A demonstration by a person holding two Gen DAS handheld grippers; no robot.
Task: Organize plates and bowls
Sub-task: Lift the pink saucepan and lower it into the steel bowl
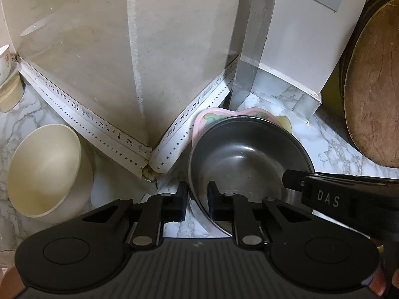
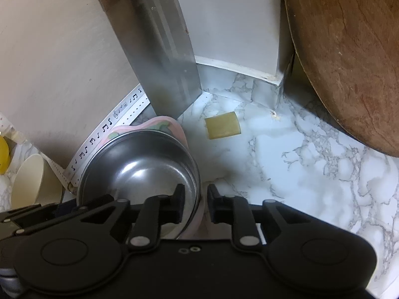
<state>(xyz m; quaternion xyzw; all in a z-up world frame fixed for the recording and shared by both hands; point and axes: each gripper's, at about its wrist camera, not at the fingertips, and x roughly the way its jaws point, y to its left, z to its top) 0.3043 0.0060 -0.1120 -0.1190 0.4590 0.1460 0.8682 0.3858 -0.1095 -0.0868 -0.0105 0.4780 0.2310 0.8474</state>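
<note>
A steel bowl (image 1: 247, 157) sits in a pink patterned plate (image 1: 217, 114) in the corner of the marble counter. My left gripper (image 1: 197, 201) has its fingers astride the bowl's near left rim, closed on it. My right gripper (image 2: 197, 204) grips the bowl (image 2: 142, 169) and the pink plate (image 2: 159, 122) at their right rim, one finger inside the bowl, one outside. The right gripper's fingers also show in the left wrist view (image 1: 296, 182). A cream bowl (image 1: 45, 169) lies tilted at the left, also in the right wrist view (image 2: 27, 182).
A cleaver (image 2: 164, 54) leans against the wall behind the bowl. A round wooden board (image 2: 349, 57) leans at the right. A yellow sponge piece (image 2: 222, 124) lies on the counter (image 2: 311, 162). A white box (image 1: 304, 37) stands behind. A cup (image 1: 5, 59) is at far left.
</note>
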